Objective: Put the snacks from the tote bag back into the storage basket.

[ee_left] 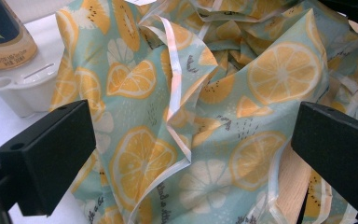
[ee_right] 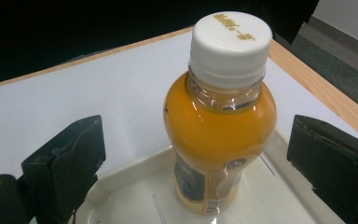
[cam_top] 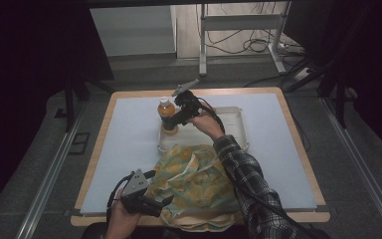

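A small bottle of orange drink (cam_top: 166, 115) (ee_right: 219, 116) with a white cap stands upright in the left end of a white plastic tray (cam_top: 234, 124) (ee_right: 135, 186). My right gripper (cam_top: 175, 117) (ee_right: 200, 156) is open, with one jaw on each side of the bottle and neither touching it. A crumpled pale green bag printed with citrus slices (cam_top: 199, 184) (ee_left: 214, 116) lies at the table's near edge, against the tray. My left gripper (cam_top: 160, 188) (ee_left: 196, 156) is open at the bag's left side, and its jaws face the fabric. The bottle (ee_left: 4, 32) and a tray corner (ee_left: 23, 88) show at the upper left of the left gripper view.
A pale mat (cam_top: 129, 149) covers the wooden table (cam_top: 298, 149). Bare mat lies left and right of the tray. Beyond the far edge stand metal frame legs (cam_top: 202, 45) with cables on the floor (cam_top: 248, 42). Dark curtains hang on both sides.
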### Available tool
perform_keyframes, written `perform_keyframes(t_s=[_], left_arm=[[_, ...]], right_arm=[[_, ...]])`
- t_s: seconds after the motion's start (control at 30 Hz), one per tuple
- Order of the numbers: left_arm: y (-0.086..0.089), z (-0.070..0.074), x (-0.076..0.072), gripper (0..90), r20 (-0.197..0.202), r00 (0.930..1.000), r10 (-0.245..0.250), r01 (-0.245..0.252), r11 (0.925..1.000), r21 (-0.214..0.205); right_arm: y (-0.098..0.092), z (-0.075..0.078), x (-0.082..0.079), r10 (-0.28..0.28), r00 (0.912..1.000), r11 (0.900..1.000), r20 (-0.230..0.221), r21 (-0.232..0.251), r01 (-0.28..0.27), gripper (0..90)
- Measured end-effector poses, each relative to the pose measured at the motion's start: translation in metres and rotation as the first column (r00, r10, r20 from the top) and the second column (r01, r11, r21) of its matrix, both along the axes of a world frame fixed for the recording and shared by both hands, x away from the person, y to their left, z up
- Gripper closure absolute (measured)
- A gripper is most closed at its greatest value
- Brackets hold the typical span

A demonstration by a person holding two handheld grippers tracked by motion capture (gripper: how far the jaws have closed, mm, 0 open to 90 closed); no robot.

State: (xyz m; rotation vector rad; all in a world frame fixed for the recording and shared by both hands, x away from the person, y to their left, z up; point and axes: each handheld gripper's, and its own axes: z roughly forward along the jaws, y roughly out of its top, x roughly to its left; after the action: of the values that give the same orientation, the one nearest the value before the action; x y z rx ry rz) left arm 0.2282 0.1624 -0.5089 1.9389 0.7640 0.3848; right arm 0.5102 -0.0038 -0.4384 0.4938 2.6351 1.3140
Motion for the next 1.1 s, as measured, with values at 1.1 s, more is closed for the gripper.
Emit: perform_keyframes(t_s=[1.1], left_arm=[[0.001, 0.0, 0.0, 0.0, 0.005, 0.9999, 0.014, -0.014, 0.9999, 0.001]], right_arm=[[-0.023, 0.007, -0.024, 0.014, 0.9997, 0.9999, 0.018, -0.006, -0.014, 4.4]])
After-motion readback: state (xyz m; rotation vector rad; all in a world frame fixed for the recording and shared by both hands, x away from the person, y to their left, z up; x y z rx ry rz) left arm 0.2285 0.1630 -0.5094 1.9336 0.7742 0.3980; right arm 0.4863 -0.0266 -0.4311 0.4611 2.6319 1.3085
